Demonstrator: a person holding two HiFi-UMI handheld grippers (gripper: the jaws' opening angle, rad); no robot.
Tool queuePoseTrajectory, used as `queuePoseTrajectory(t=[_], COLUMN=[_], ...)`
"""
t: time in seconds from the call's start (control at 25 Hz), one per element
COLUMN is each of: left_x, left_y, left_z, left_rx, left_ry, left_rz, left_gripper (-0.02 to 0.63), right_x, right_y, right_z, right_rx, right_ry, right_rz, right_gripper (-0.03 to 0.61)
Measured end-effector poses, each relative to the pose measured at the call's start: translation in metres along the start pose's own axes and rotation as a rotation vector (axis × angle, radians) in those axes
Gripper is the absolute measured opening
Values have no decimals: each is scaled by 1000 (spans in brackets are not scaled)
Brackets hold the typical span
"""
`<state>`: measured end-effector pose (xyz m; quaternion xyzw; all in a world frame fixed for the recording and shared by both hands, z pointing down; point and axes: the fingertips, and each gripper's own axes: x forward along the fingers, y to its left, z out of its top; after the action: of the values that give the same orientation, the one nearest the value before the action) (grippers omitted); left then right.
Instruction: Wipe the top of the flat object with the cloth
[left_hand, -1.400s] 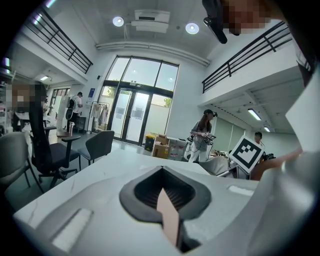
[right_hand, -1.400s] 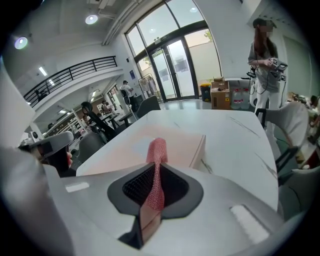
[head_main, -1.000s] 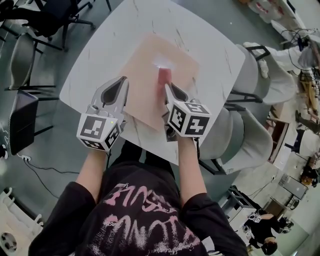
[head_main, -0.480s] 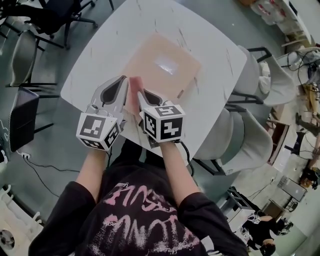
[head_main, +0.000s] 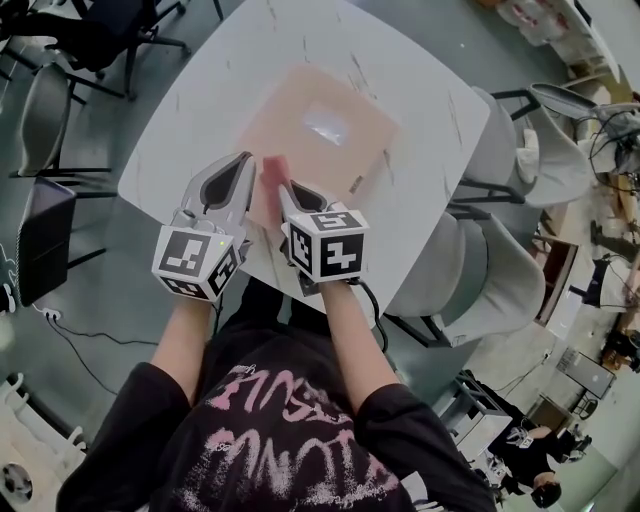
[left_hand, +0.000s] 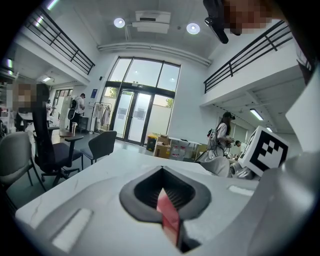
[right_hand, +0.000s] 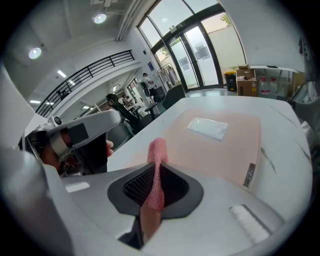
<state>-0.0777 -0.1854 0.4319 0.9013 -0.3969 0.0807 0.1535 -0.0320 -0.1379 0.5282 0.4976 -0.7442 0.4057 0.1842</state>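
So the right hand-held gripper is clamped tight on the pink cloth, w/ a wad of the mesh-y fabric poking out past the jaw tips. From the head view that wad sits at the flat object's near-left edge, on it or just above it. Can't tell 100% if it's pressing down.

The left hand-held gripper is right beside that same edge. Its jaws are pinched together w/ only a thin reddish strip between them. Prob the flat object's edge, pinned so it won't slide, but I can't say for sure.

The flat object is a pale pinkish board lying flat on the white table, turned cornerwise to the person. A pale rectangular patch sits about mid-board, well beyond the cloth.

Progress, imo: the grab-the-cloth part is done and the cloth is at the board, so wiping looks under way. No dirt or streaks show, so idk how much is covered. With the cloth at the near-left edge, the middle around the patch and the far and right parts would be what's left to pass over.
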Motion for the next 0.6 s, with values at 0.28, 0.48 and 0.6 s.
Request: queuePoseTrajectory(t=[0.28, 0.48, 0.6], left_x=[4, 5, 5], left_y=[-7, -9, -10], left_z=[1, 0, 0], left_rx=[5, 5, 5], left_ry=[-1, 2, 2], left_rz=[-15, -19, -22], left_gripper=[0, 0, 0], right_x=[-12, -22, -30], right_y=[-25, -48, -63], right_z=[-2, -7, -8], right_rx=[35, 54, 80], right_ry=[-8, -8, -15], right_rz=[-56, -107, -139], right_gripper=[52, 54, 54])
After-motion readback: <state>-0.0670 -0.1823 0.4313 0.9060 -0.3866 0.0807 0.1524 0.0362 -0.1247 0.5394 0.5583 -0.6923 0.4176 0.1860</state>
